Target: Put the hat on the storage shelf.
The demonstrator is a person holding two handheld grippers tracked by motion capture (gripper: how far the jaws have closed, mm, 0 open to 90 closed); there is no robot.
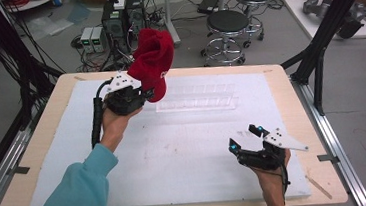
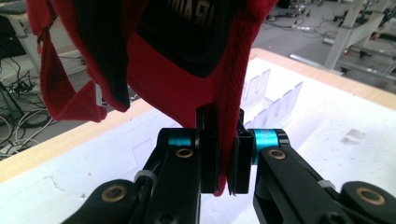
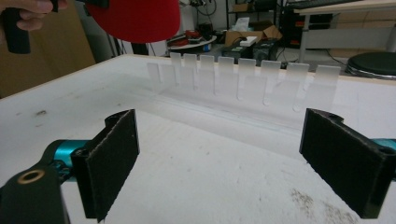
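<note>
Two grippers: left gripper (image 2: 223,161) jaws clamp soft red fabric cap (image 1: 154,60); right gripper (image 1: 246,138) jaws spread, near clear slotted acrylic rack (image 1: 198,100).

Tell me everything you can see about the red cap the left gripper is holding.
The red fabric baseball cap has a dark lining, partly legible white lettering inside and a back strap hanging in a loop. It is held in the air above the far left part of the white table cover, near the clear plastic slotted rack. The left gripper is shut on its edge; nothing else touches it.

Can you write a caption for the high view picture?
Left tool lifts a red cap; right tool waits open.
</note>
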